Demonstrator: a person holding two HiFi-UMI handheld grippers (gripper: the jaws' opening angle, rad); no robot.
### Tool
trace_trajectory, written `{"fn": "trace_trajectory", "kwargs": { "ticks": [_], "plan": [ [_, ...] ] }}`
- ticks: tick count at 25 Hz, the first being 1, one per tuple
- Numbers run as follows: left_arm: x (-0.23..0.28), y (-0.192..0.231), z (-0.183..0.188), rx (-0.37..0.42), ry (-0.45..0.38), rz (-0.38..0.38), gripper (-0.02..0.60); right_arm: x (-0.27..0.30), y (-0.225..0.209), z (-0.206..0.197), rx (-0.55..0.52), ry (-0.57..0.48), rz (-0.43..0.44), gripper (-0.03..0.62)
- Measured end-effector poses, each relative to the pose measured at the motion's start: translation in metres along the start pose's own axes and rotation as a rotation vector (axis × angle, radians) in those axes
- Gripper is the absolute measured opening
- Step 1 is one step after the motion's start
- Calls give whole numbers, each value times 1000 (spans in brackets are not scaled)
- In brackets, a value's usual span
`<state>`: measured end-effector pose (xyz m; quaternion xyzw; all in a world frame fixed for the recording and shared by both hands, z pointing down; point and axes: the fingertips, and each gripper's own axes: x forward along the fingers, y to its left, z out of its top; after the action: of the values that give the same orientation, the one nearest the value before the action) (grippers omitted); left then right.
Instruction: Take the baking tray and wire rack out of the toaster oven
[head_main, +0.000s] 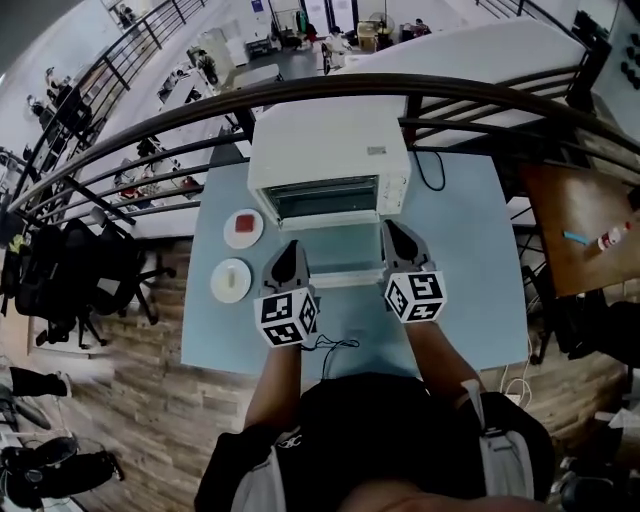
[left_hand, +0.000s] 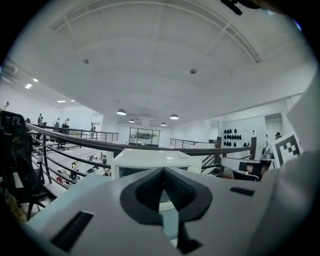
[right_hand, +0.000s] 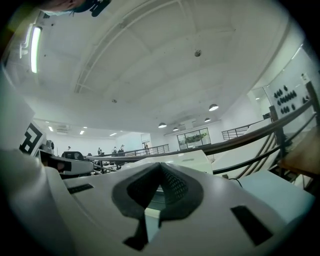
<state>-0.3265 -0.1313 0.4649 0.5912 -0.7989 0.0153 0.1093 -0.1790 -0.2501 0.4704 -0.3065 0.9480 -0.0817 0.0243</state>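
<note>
The toaster oven (head_main: 330, 155) stands at the back of the table (head_main: 470, 260), plates (head_main: 243, 228) to its left.

Quick count from where I'm standing: one toaster oven (head_main: 330, 165), one blue table (head_main: 470, 250), and two small round plates, the red-topped plate (head_main: 243, 228) and the pale plate (head_main: 231, 280). Two grippers in my hands, left gripper (head_main: 293, 246) and right gripper (head_main: 393, 229). One black cable (head_main: 432, 172).

Open-plan office mezzanine: railing (head_main: 300, 95), desks, office chair (head_main: 95, 275).
</note>
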Motion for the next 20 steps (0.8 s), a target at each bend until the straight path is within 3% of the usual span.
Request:
{"fn": "trace_trajectory", "kwargs": {
  "ticks": [6,9,10,11,13,20],
  "plan": [
    [14,29,2,6,7,-65,14,16,17,-8,3,1,-62,-11],
    [23,39,0,-46,13,-121,19,25,20,-13,97,-12,-81,-11],
    [27,42,-1,-86,17,-147,79,28,20,-15,158,-15,-79,-11],
    [30,46,-4,-137,24,-169,146,32,20,-19,228,-16,-72,47],
    [36,57,-11,-269,46,-203,181,39,18,-30,391,-9,-60,132],
    [56,89,-59,-960,125,-294,181,50,-6,-80,995,-46,-98,155]
  ]
}}
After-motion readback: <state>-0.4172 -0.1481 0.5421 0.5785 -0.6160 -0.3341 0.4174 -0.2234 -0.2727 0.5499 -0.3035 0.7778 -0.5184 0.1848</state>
